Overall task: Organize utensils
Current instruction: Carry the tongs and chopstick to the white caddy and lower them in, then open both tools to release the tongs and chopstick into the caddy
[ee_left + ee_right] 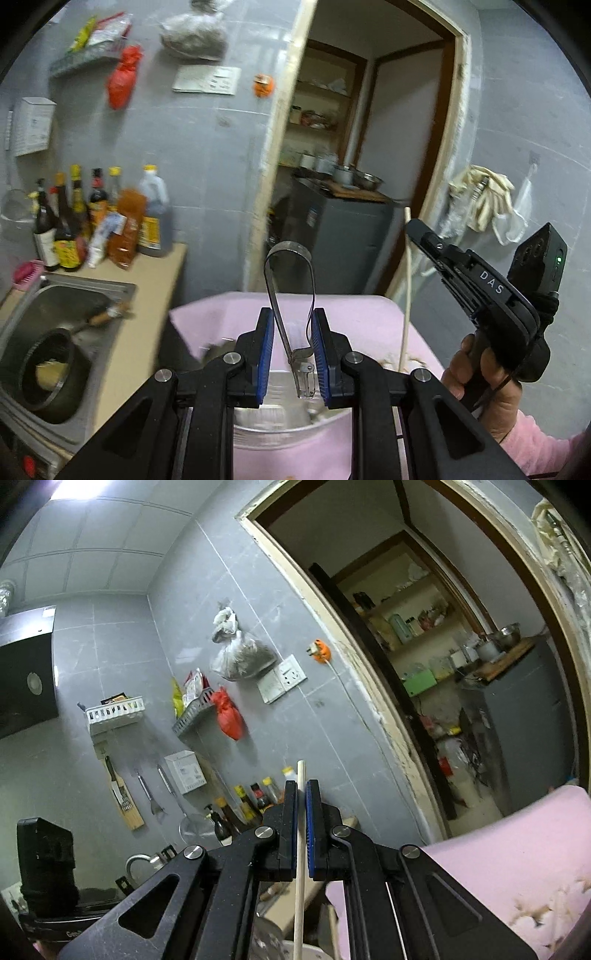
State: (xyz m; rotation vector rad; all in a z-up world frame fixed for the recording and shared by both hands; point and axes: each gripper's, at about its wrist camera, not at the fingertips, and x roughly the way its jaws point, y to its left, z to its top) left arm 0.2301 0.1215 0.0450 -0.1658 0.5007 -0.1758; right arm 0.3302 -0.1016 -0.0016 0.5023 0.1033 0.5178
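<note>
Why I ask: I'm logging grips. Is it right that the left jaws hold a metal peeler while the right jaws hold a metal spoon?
Not quite. The left gripper does hold the metal peeler, but the right gripper is shut on a pale wooden stick, not a spoon, as the right wrist view shows.

Open doorway [369, 147] ahead; bottles [92, 218] crowding, seemingly, left.

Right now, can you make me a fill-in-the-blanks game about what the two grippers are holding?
1. The left gripper is shut on a metal ____.
2. The right gripper is shut on a thin wooden ____.
3. The surface under the grippers is coloured ____.
4. In the sink lies a dark ____.

Missing words: peeler; stick; pink; pot
</note>
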